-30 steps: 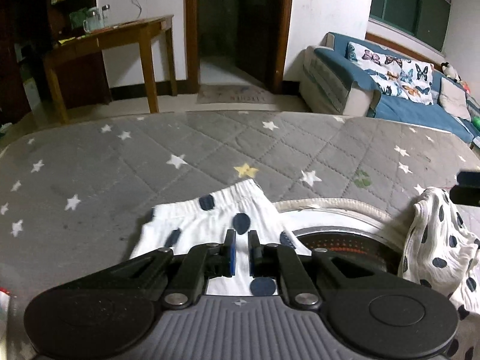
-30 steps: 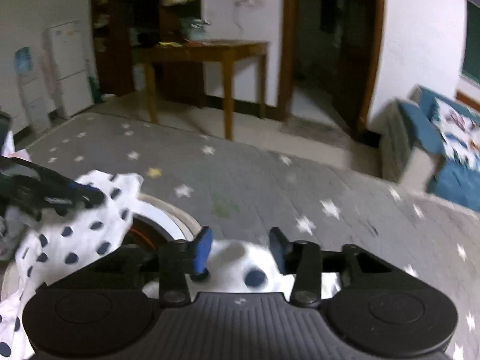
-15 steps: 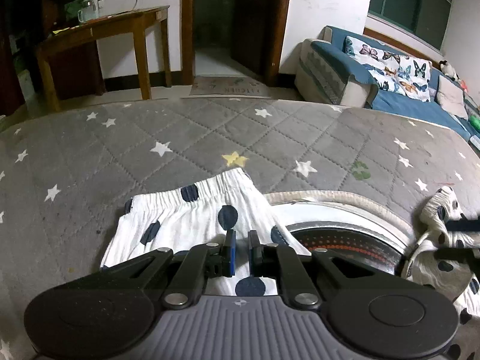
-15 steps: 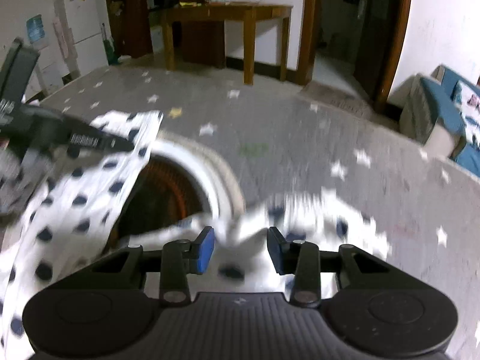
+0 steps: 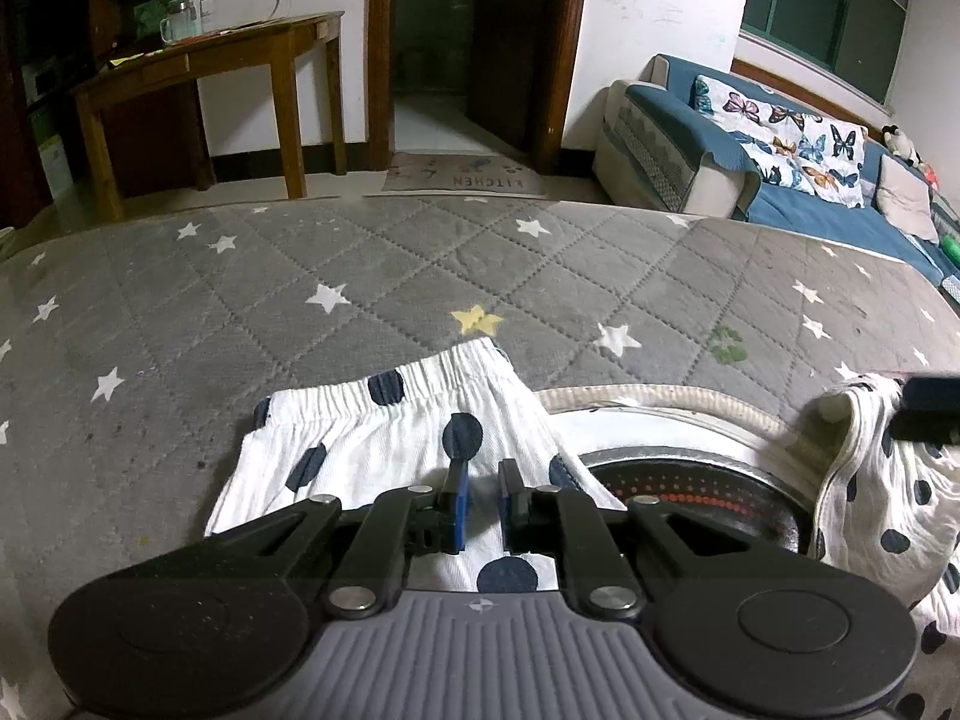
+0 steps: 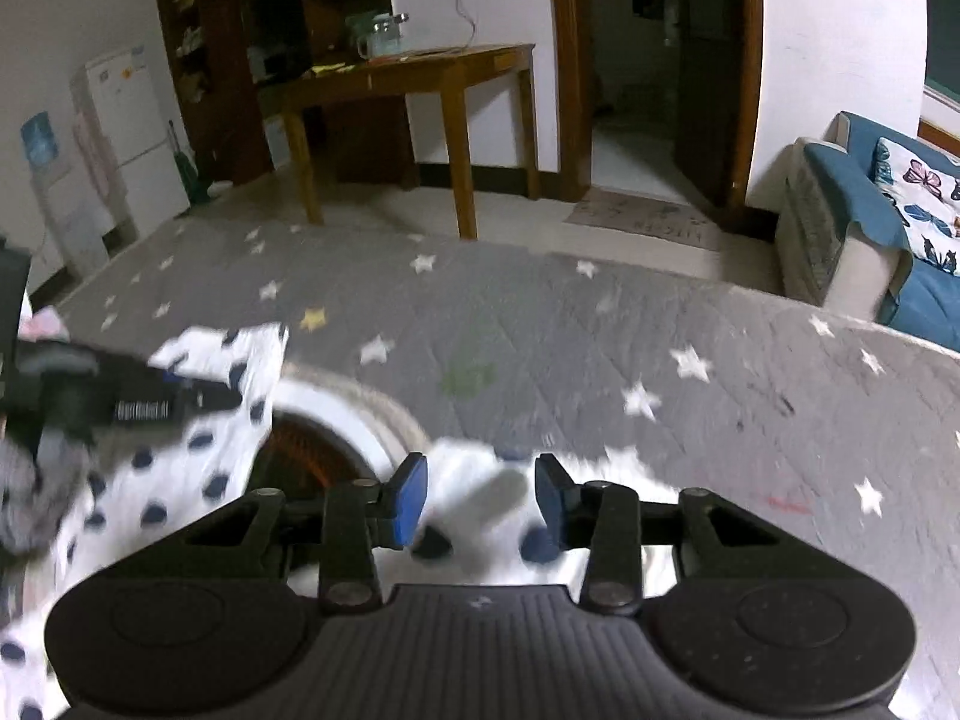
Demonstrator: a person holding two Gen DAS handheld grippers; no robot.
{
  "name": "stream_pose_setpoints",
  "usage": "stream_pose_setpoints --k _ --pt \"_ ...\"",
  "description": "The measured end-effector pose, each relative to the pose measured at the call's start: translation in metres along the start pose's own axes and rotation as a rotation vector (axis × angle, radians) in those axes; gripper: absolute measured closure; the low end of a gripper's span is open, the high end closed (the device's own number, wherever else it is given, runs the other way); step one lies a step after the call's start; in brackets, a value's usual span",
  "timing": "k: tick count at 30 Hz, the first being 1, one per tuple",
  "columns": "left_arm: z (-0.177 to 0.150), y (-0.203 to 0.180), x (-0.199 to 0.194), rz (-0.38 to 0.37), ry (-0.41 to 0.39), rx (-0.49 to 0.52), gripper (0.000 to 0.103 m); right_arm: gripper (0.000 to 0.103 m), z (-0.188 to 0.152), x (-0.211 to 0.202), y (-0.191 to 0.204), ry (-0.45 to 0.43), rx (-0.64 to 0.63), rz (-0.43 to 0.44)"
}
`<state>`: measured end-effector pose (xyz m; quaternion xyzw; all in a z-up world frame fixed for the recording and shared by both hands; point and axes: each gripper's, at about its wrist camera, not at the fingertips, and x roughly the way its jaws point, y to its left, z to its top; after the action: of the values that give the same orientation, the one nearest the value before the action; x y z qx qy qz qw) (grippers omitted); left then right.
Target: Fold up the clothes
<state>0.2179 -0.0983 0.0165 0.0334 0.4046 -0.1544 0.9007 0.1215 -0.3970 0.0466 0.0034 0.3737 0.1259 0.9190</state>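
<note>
- A grey quilted mat [image 5: 420, 276] with white stars spreads across nearly the whole lower scene, and everything in play sits on it.
- Beyond its far edge, a blue sofa [image 5: 780, 168] with a butterfly throw sits off to the right, and a wooden table [image 5: 240, 60] stands on the left by a dark doorway.
- A round white-rimmed object with a dark, orange-dotted centre [image 5: 690, 480] lies on the mat, partly covered by cloth on both sides.
- The white polka-dot garment [image 5: 384, 444] lies on the mat just left of that round thing, elastic waistband at the far end, its near part running under the left gripper.
- More of the same dotted cloth [image 5: 870, 480] hangs bunched at the right of the left wrist view, right by the dark tip of the other tool.
- The left gripper [image 5: 480, 498] hovers over the garment, blue pads drawn nearly together and now easing apart; a narrow gap shows between them, and I cannot tell whether any cloth is pinched there.
- The right gripper [image 6: 480, 492] has its blue pads well spread and opening, with blurred dotted fabric lying under the gap and neither pad pressing on it.
</note>
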Motion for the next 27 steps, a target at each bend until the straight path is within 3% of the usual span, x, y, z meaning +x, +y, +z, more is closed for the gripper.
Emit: stream_pose_setpoints --k 2,4,6,8,10,13,16,19,22,27 --pt "0.0 0.0 0.0 0.001 0.0 -0.001 0.09 0.052 0.009 0.008 0.005 -0.009 -0.008 -0.011" --pt "0.0 0.0 0.0 0.001 0.001 -0.004 0.09 0.052 0.014 0.022 0.011 0.02 -0.037 -0.044" --pt "0.0 0.0 -0.001 -0.001 0.002 -0.007 0.089 0.058 0.013 0.035 0.017 0.068 -0.081 -0.102" --pt "0.0 0.001 -0.001 -0.004 0.0 -0.004 0.089 0.08 0.011 0.043 0.022 0.099 -0.123 -0.145" --pt "0.0 0.002 -0.002 -0.006 -0.001 -0.003 0.089 0.092 0.01 0.044 0.025 0.088 -0.139 -0.165" --pt "0.001 0.002 -0.001 -0.008 -0.003 -0.006 0.089 0.097 0.014 0.037 0.026 0.027 -0.129 -0.179" --pt "0.001 0.001 -0.001 -0.012 -0.007 -0.006 0.089 0.093 0.024 0.015 0.018 -0.16 -0.043 -0.096" --pt "0.001 0.002 -0.002 -0.018 -0.013 -0.007 0.089 0.071 0.031 0.005 0.007 -0.179 0.034 -0.056" --pt "0.0 0.003 -0.004 -0.025 -0.02 -0.006 0.089 0.071 0.027 -0.001 0.0 -0.151 -0.004 -0.07" --pt "0.0 0.001 -0.004 -0.051 -0.027 0.006 0.089 0.072 0.002 0.006 -0.011 -0.003 -0.074 -0.08"
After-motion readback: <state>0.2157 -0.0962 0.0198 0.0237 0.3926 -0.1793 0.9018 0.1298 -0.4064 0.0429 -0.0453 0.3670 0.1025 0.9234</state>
